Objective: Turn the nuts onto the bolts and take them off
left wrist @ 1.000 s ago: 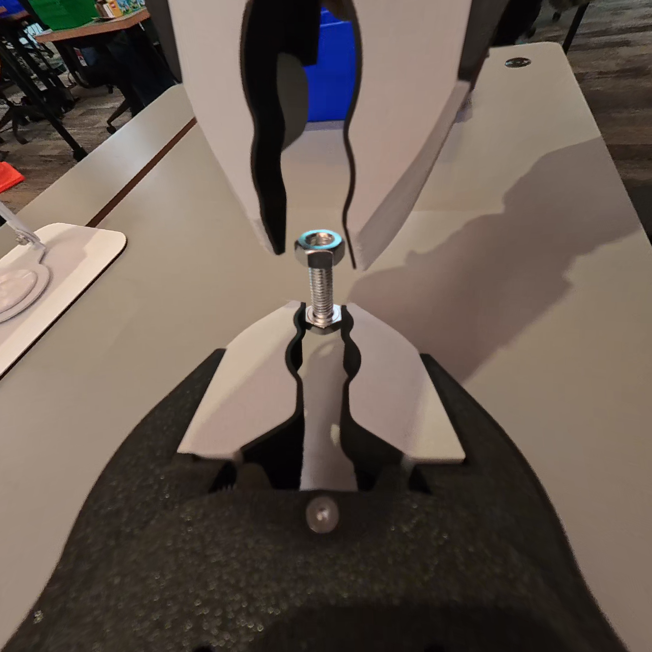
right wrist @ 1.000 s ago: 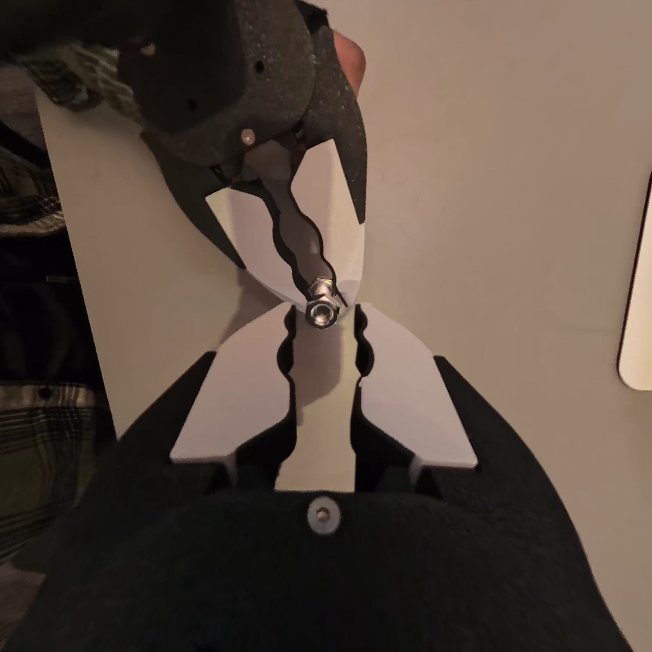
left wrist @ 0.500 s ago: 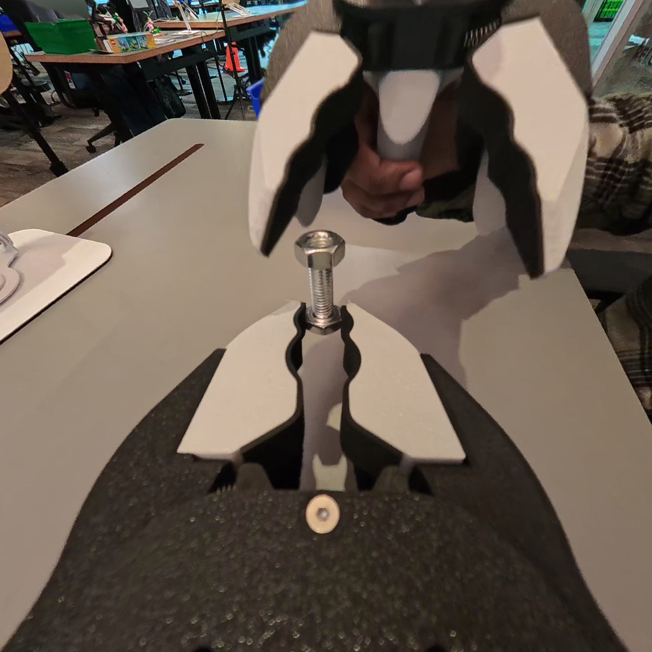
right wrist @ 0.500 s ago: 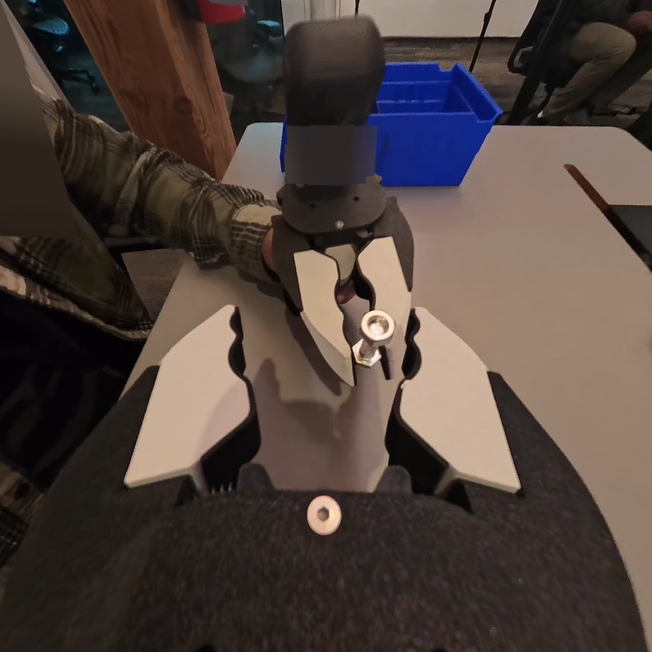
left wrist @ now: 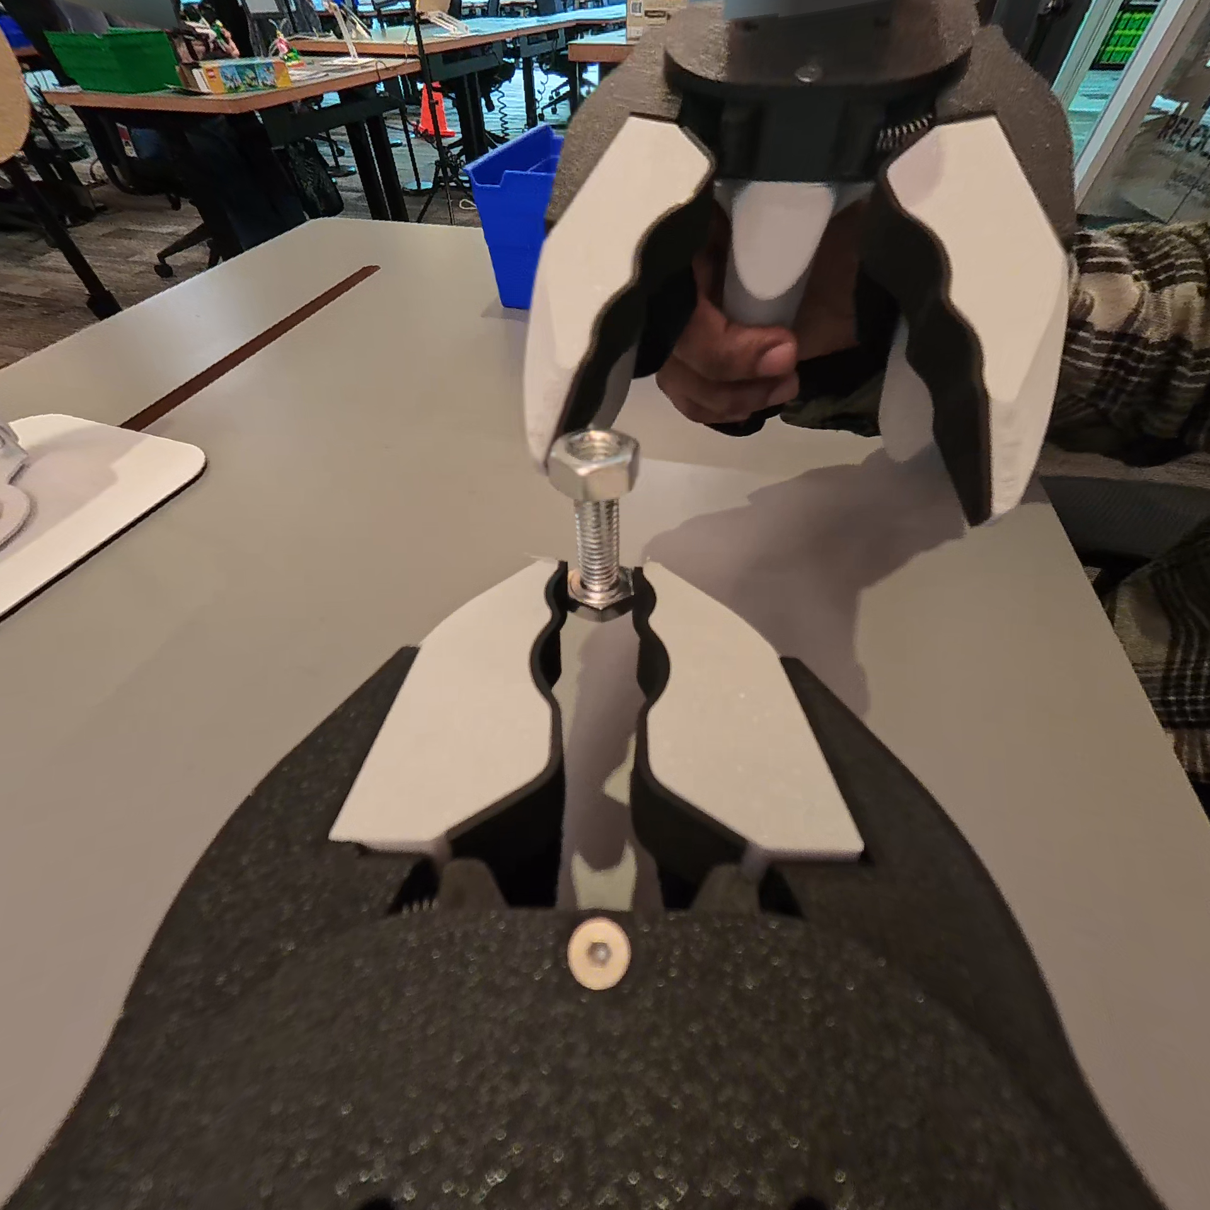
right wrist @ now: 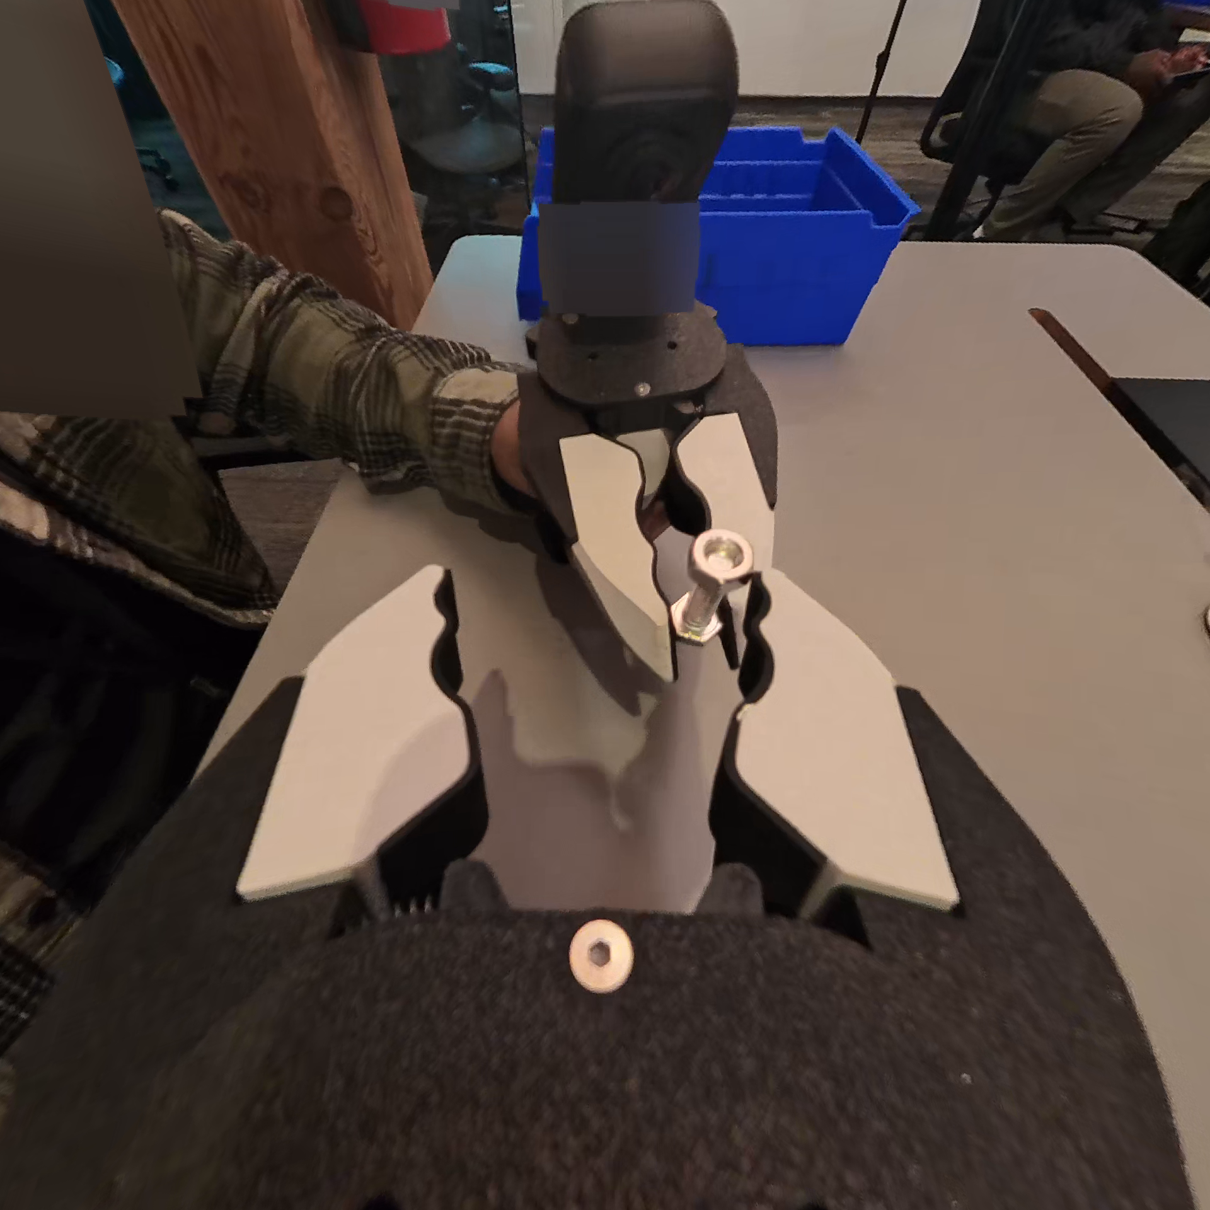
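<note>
Left gripper (left wrist: 599,592) pinching the lower nut (left wrist: 597,589) at its fingertips, holding the bolt (left wrist: 594,533) upright above the grey table (left wrist: 327,524), hex end (left wrist: 592,461) uppermost. Right gripper (left wrist: 766,471) facing it with jaws spread wide, one fingertip (left wrist: 543,432) just beside that hex end, the other well apart. Behind, a blue bin (right wrist: 786,262) on the table; a plaid sleeve (right wrist: 327,373) at the left gripper's handle.

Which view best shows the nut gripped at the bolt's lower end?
The left wrist view: the nut sits centred, clamped between the left gripper tips. In the right wrist view the nut appears smaller, partly hidden by a finger.
</note>
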Motion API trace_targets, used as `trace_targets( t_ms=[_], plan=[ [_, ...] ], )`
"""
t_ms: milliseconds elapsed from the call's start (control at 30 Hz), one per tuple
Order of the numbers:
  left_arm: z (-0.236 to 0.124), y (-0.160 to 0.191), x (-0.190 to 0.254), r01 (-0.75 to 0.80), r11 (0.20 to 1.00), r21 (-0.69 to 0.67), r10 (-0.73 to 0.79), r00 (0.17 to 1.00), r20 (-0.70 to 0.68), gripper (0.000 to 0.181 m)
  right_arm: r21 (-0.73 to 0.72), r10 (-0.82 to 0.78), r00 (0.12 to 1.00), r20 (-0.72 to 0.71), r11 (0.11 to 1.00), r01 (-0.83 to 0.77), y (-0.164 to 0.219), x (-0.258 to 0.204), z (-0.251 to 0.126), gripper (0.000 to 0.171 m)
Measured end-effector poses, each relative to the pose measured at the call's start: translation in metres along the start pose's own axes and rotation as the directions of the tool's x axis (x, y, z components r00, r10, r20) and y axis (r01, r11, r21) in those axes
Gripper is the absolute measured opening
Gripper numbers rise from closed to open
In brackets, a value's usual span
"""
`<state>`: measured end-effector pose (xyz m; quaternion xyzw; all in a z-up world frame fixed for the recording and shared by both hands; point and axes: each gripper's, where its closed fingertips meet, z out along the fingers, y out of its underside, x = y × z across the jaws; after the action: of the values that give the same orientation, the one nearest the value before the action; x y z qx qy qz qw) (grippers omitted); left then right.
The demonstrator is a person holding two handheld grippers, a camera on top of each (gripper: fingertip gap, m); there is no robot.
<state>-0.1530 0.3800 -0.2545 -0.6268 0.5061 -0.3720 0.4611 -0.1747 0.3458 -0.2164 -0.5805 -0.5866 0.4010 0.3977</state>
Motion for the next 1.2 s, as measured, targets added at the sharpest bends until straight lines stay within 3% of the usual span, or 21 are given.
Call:
trace_targets(
  t_ms=[100,333,400,533,667,767,900,967,1033,1100,1200],
  plan=[
    [-0.001,-0.001,-0.002,0.008,1.0,0.008,-0.008,1.0,0.002,0.018,0.01,0.015,1.0,-0.022,1.0,-0.014,0.002,0.003,-0.006,0.077],
    [-0.001,0.0,-0.003,0.005,1.0,0.003,-0.005,1.0,0.019,0.018,0.029,0.014,1.0,-0.013,0.999,-0.014,0.0,-0.002,0.003,0.09],
    [-0.003,-0.001,-0.007,0.012,1.0,0.012,-0.013,0.999,0.034,0.018,0.033,0.013,1.0,-0.009,0.999,-0.013,0.004,-0.007,-0.001,0.08],
    [-0.003,-0.002,-0.006,0.01,1.0,0.018,-0.011,1.0,0.027,0.018,0.117,0.045,0.996,-0.071,0.993,-0.037,-0.008,0.01,-0.004,0.089],
    [-0.002,-0.001,-0.007,0.005,1.0,0.01,-0.005,0.999,0.047,0.018,0.112,0.051,0.999,-0.017,0.993,-0.049,-0.006,0.001,0.007,0.092],
    [-0.005,0.0,-0.013,0.029,0.999,0.014,-0.03,0.998,0.059,0.018,0.114,0.029,0.999,-0.038,0.993,-0.024,0.0,-0.001,0.0,0.081],
    [-0.001,0.002,-0.01,0.027,1.0,0.011,-0.027,0.999,0.041,0.018,0.173,0.082,0.995,-0.064,0.982,-0.07,-0.008,0.015,0.003,0.094],
    [0.001,0.003,-0.008,0.021,1.0,0.004,-0.021,0.999,0.042,0.018,0.152,0.081,0.997,-0.014,0.985,-0.078,-0.004,0.007,0.009,0.087],
    [0.001,0.005,-0.01,0.025,1.0,-0.008,-0.025,0.998,0.05,0.018,0.132,0.054,0.998,-0.044,0.99,-0.048,0.003,0.004,0.008,0.092],
    [0.0,0.006,-0.014,0.033,0.999,-0.009,-0.032,0.997,0.066,0.018,0.136,0.03,0.999,-0.043,0.99,-0.024,0.006,0.001,0.001,0.075],
    [0.001,0.006,-0.012,0.035,0.999,-0.001,-0.035,0.998,0.053,0.018,0.213,0.101,0.993,-0.065,0.973,-0.085,-0.004,0.016,-0.001,0.088]
  ],
)
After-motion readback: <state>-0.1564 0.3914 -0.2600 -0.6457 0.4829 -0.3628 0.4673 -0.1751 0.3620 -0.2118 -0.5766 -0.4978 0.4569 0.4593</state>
